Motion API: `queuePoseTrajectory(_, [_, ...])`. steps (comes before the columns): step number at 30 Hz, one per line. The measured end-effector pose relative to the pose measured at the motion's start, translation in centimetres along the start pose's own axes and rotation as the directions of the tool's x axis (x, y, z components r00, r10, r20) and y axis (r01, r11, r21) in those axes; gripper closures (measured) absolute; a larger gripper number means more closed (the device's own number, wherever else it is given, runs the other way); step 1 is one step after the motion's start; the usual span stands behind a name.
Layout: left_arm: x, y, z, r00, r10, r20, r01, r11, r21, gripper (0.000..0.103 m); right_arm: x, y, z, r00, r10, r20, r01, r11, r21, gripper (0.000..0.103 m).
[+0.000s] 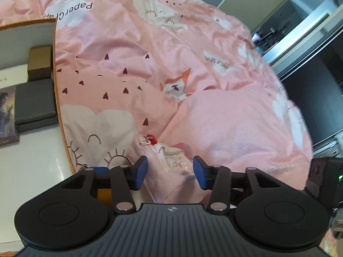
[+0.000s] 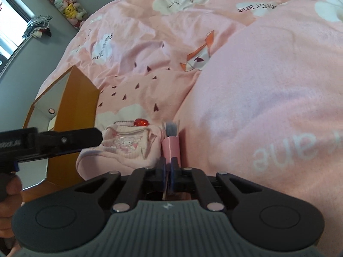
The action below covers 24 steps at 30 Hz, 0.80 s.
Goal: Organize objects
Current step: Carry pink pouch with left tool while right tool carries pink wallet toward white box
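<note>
A pouch (image 2: 126, 147) lies on the quilt (image 2: 257, 107); a booklet (image 2: 170, 147) touches it at 3 o'clock, a shelf (image 2: 72, 117) at 9.

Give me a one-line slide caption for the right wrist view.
Right gripper shut on a pink booklet beside a pink pouch on the pink duvet.

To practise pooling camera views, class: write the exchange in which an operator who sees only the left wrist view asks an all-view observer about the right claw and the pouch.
Operator: Is the right claw holding anything?
Observer: Yes. The right claw is shut on what looks like a thin pink booklet, held edge-on.
Operator: What is on the pouch's front?
Observer: The pink pouch has a cartoon character printed on it.
</note>
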<state>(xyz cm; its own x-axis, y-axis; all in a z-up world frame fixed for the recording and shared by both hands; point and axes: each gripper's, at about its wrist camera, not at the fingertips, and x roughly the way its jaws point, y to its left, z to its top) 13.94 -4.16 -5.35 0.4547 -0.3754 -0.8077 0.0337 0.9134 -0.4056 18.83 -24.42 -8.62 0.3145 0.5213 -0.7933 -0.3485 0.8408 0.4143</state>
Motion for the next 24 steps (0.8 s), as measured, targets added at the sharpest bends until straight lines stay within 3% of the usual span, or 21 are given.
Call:
queuePoseTrajectory(2, [0.4,-0.5,-0.1,0.998,0.057,-0.026,-0.056,0.998,0.028,0.048,0.2,-0.3,0.1,1.000,0.000,0.001,0.000,1.000,0.017,0.088])
queuePoseTrajectory(8, [1.6,-1.4,-0.4,0.991,0.113,-0.067,-0.106,0.990,0.094,0.041,0.2,-0.9,0.1,1.000,0.010,0.006,-0.010,1.000,0.024,0.078])
queuePoseTrajectory(13, [1.5,-1.0,-0.3,0.994,0.088,-0.063,-0.084,0.994,0.070,0.040,1.7,-2.2,0.9,0.999,0.047,-0.004,-0.047,0.996,0.072,0.067])
queuePoseTrajectory(18, [1.0,-1.0,0.0,0.993,0.093,-0.067,-0.088,0.993,0.076,0.045,4.2,-3.0,0.8,0.999,0.013,-0.048,-0.009,0.996,0.091,0.064])
queuePoseTrajectory(24, [0.7,-1.3,0.2,0.989,0.124,-0.086,-0.113,0.985,0.127,0.048,2.9,-3.0,0.1,0.997,0.074,-0.022,-0.071,0.991,0.118,0.079])
